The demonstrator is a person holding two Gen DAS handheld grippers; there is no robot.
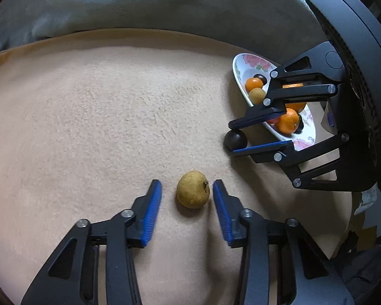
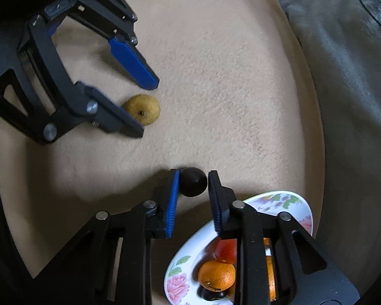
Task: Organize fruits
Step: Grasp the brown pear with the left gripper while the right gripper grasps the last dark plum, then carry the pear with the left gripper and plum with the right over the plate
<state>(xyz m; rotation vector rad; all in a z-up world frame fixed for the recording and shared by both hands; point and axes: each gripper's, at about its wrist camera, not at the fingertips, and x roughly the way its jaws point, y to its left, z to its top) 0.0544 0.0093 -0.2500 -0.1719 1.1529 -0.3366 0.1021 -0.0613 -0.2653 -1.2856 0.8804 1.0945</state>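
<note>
Nearly there: you are gathering the last loose fruits toward the flowered plate.

Several fruits — oranges among them — are already sitting in the flowered plate [image 2: 296, 199] on the beige blanket [image 1: 101, 127]. Your right gripper [image 2: 191, 181] is pinching a dark round fruit [image 2: 193, 181] just beside the plate's rim, pads pressing both sides. Your left gripper [image 1: 187, 190] is standing spread around a yellow-brown fruit [image 1: 193, 192], one pad close, the other clearly apart — so two fruits are waiting to be plated.
</note>
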